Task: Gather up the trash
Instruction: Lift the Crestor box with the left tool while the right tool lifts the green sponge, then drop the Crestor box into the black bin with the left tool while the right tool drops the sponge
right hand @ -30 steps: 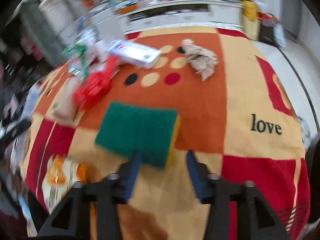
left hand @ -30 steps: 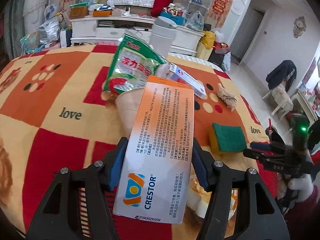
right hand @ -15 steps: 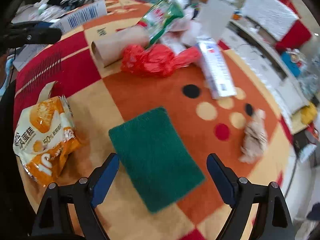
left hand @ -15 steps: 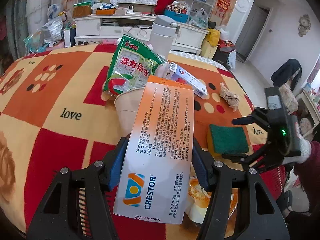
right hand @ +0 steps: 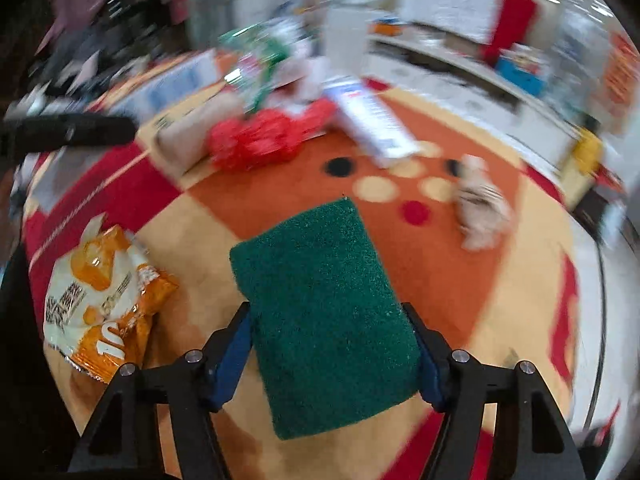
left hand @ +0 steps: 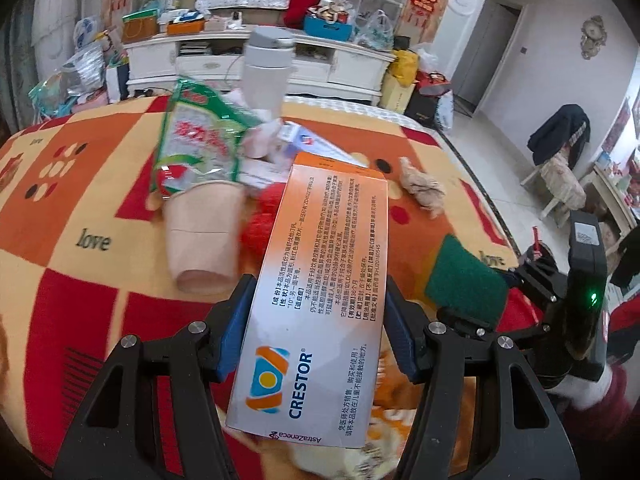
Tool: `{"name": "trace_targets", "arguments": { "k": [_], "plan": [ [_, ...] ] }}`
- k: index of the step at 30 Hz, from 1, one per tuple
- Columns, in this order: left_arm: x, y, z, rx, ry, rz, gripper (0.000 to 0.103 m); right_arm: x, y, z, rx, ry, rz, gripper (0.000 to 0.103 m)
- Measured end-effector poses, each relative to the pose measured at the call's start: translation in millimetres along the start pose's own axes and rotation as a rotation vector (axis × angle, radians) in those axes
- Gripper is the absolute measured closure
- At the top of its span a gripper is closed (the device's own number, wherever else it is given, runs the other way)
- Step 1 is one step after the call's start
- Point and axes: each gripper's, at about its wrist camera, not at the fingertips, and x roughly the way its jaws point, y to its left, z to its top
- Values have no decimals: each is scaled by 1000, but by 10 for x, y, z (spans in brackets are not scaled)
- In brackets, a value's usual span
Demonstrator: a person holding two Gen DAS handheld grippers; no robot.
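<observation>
The left gripper point(left hand: 316, 336) is clamped on a tall orange-and-white medicine box point(left hand: 320, 296); its blue pads press both long edges, and the box stands up between the fingers and leans away from them. Beyond the fingertips, to the left, a paper cup point(left hand: 204, 236) lies on its side on the checked blanket point(left hand: 72, 184), with a green snack bag point(left hand: 196, 140) behind it and a red plastic bag point(left hand: 260, 224) just beside the box. A white flask point(left hand: 264, 76) stands farther back, and a crumpled tissue point(left hand: 420, 188) lies off to the right.

The right gripper point(right hand: 332, 348) has just been closing its jaws around a green scouring sponge point(right hand: 324, 312). The sponge fills the gap between the two fingers, its side edges against the blue pads, so it appears gripped. It reaches forward past the fingertips. In the left wrist view the same sponge point(left hand: 464, 276) looks tilted, its far end raised off the blanket. Left of the right fingers an orange-and-white snack packet point(right hand: 100, 300) lies flat. Ahead of them lie the red bag, a long white box point(right hand: 372, 124) and the tissue, all blurred.
</observation>
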Motion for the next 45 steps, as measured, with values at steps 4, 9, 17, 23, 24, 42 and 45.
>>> {"name": "trace_targets", "arguments": {
  "k": [4,9,17,23,24,42,45],
  "plan": [
    [25,-295,-1,28,-3,-27,43,-246,-219,-171,169,-42,-47,34],
    [74,-672,-30,58,-6,-64,43,-558,-437,-355,277,-94,-137,34],
    [132,-1265,-100,124,-3,-112,43,-912,-789,-688,377,-127,-219,33],
    [202,-1722,-146,192,-1,-147,43,-1188,-1092,-999,463,-137,-267,33],
    [220,-1811,-161,206,0,-153,43,-1230,-1145,-1060,477,-137,-277,33],
    [606,-2845,-224,323,63,-249,43,-1713,-1997,-1871,676,-112,-430,33],
    [671,-2942,-247,328,70,-248,43,-1740,-2102,-1946,701,-108,-447,32]
  ]
}}
